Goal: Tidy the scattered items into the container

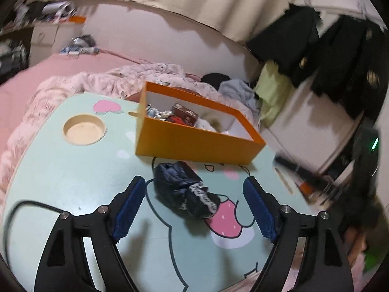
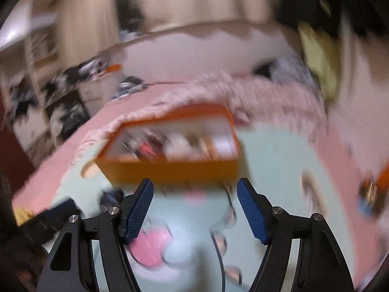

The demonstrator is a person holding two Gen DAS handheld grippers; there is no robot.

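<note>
An orange box (image 1: 194,143) stands on the pale green cartoon-print table (image 1: 73,182). Inside it lie pearly beads, a small dark red case and a pale fluffy thing. A crumpled black cloth bundle with lace trim (image 1: 184,189) lies on the table just in front of the box. My left gripper (image 1: 194,180) is open, its blue pads either side of the bundle's near part without touching it. The right wrist view is blurred. There my right gripper (image 2: 195,182) is open and empty above the table, facing the orange box (image 2: 170,170).
A round wooden recess (image 1: 84,129) sits in the table left of the box. A pink bed with a rumpled blanket (image 1: 97,80) surrounds the table. A black cable (image 1: 29,204) crosses the near left corner. Dark clothes (image 1: 340,56) hang at the right. A blurred orange-and-blue object (image 2: 369,189) lies at the table's right edge.
</note>
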